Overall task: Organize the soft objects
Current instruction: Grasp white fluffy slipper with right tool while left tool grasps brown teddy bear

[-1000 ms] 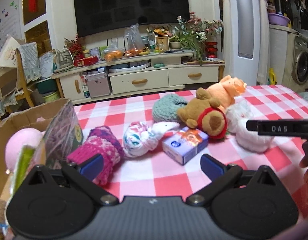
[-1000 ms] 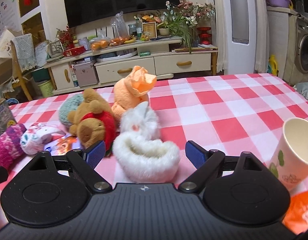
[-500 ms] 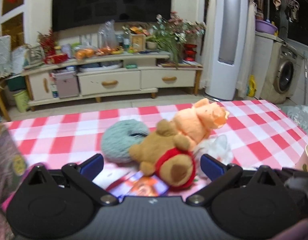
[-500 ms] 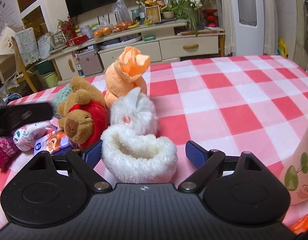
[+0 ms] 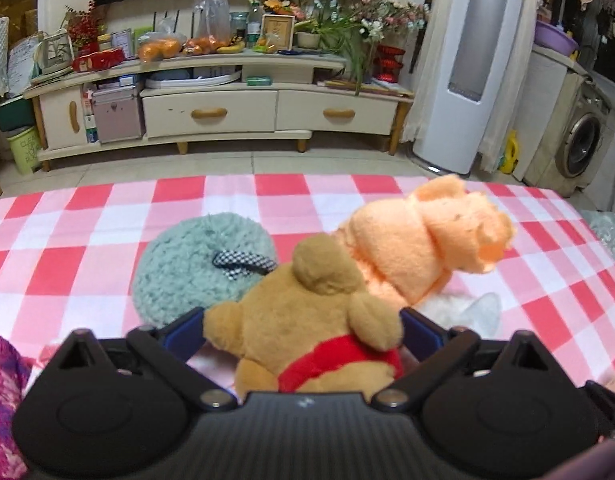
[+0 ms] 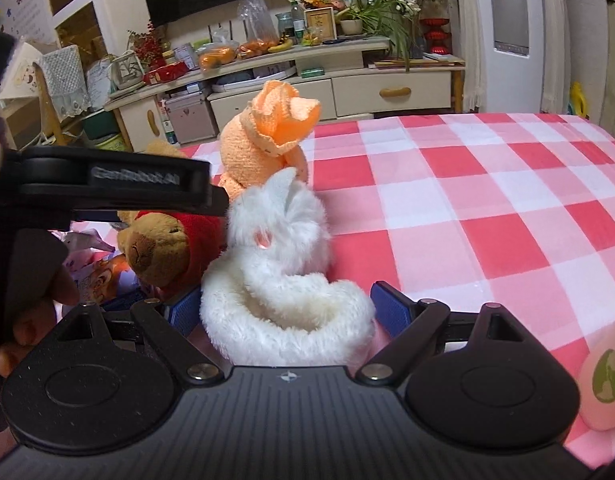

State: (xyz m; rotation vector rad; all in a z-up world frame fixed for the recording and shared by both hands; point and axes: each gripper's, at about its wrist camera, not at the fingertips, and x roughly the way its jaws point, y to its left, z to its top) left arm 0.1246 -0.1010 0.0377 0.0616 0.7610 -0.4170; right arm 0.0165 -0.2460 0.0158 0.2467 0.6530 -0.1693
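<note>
- A red-and-white checked tabletop (image 5: 107,240).
- A paper cup (image 6: 603,384) at its right edge.
- A cream TV cabinet (image 5: 211,112) carrying fruit bags (image 5: 179,44) and flowers (image 5: 359,28).
- A washing machine (image 5: 583,144) on the right.

Plush brown bear (image 5: 307,320), fluffy white fur toy (image 6: 283,280), and terry orange towel (image 5: 419,248) lie on smooth checked cloth (image 6: 467,208).

1. The brown bear (image 5: 307,320), tan plush with a red collar, lies on the checked cloth with its rounded ears up.
2. The teal fluffy pad (image 5: 191,268), round with a checked ribbon loop on top, lies flat just behind the bear, touching it.
3. The orange plush (image 6: 271,136) sits upright behind the bear.
4. The white fluffy toy (image 6: 283,280) lies curled beside the bear, seemingly touching the orange plush.
</note>
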